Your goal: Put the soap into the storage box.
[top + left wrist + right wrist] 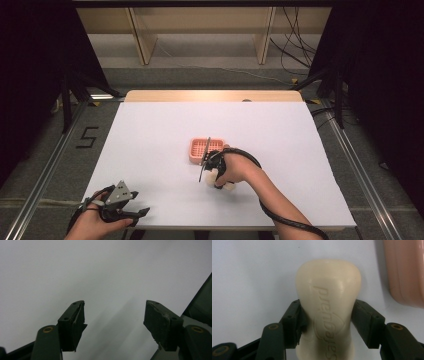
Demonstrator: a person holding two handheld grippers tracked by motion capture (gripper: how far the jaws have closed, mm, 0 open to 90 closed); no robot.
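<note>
Soap (328,305), a cream bar with raised lettering, sits pinched between the two jaws of the right claw (328,317), which press on its narrow waist from both sides, so the grip looks firm. In the high view the right claw (214,170) is near the middle of the white table (150,130), just at the near edge of a pink slatted soap dish (200,149), and the bar shows pale beneath the hand. From the right gripper view the dish (405,272) lies off to one side of the bar, close but not under it, and I cannot tell whether the bar is lifted or resting on the table. The left claw (113,315) hangs wide open with nothing between its jaws, over bare table at the near left corner (120,202), well apart from the work. Picking up the bar seems done; what is left, as I judge it, is carrying it over the dish, setting it down on the slats and letting go.
</note>
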